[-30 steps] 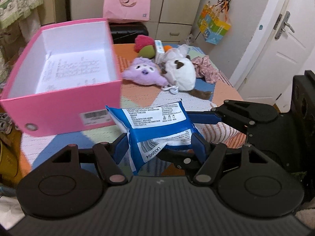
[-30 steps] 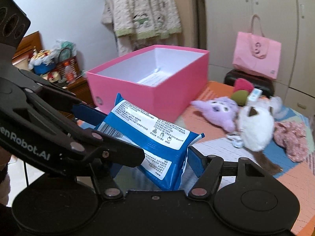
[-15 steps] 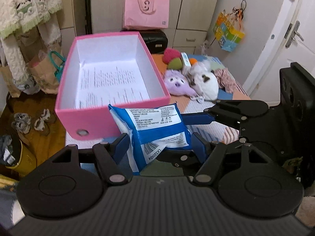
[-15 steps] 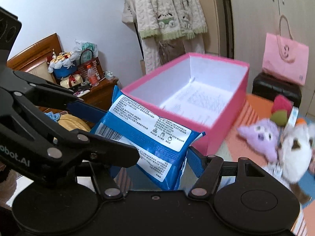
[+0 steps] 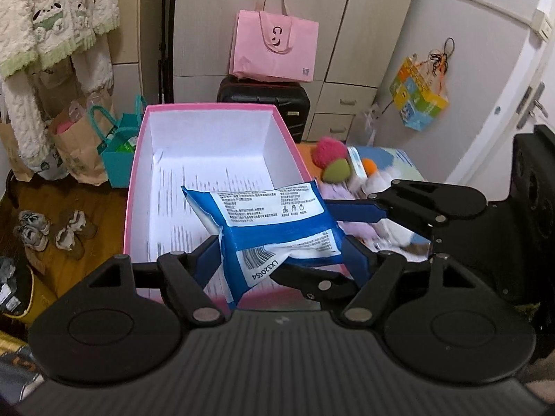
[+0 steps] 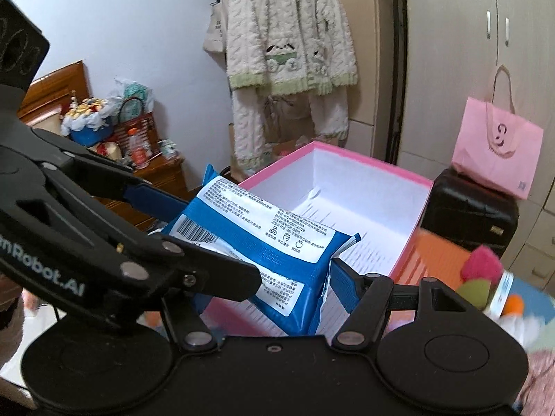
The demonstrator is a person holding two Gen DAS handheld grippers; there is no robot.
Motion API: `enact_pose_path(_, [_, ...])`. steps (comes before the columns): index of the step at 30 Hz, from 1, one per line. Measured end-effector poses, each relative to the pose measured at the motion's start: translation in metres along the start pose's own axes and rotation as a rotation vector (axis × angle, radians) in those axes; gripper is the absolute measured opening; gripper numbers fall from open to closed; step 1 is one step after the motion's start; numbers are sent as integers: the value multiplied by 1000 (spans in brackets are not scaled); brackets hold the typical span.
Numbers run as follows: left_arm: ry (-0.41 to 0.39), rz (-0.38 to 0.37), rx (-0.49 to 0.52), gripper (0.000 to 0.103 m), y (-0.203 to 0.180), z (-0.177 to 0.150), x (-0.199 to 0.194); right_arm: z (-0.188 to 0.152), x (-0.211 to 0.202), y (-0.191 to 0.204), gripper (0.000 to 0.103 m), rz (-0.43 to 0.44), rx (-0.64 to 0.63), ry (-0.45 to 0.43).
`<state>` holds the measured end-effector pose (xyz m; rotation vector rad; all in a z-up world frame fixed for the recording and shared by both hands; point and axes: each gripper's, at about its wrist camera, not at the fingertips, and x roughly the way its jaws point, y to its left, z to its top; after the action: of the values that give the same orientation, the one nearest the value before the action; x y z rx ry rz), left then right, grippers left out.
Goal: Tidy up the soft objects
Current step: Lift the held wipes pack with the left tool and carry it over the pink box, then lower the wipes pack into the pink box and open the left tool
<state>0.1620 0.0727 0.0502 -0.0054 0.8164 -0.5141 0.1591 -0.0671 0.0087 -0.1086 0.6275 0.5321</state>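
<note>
Wipes pack point(image 5: 274, 225) hangs between both grippers above the pink box point(image 5: 137, 187), ready for dropping; left gripper point(image 5: 281, 260) jaws are opening around it, right gripper point(image 6: 263, 270) clamps it.

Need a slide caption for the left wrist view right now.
Both tools carry the blue wipes pack over the open pink box, left tool loosening its grip.

Glossy blue plastic wipes pack point(image 5: 274, 222), matt pink cardboard box point(image 5: 133, 187), fluffy knitted cream garment point(image 6: 291, 45)
</note>
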Motion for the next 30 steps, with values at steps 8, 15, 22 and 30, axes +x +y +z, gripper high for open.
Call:
enact_pose_path(8, [14, -2, -46, 73, 33, 33, 60, 21, 55, -27, 74, -76, -4, 27])
enact_pose_path(15, [56, 0, -105, 73, 59, 44, 103, 25, 100, -48, 74, -66, 28, 104])
enact_pose_path(22, [111, -35, -173, 73, 76, 49, 127, 26, 119, -52, 74, -86, -14, 160])
enact_pose_path(30, [121, 4, -160, 75, 76, 49, 126, 27, 123, -51, 73, -87, -56, 187])
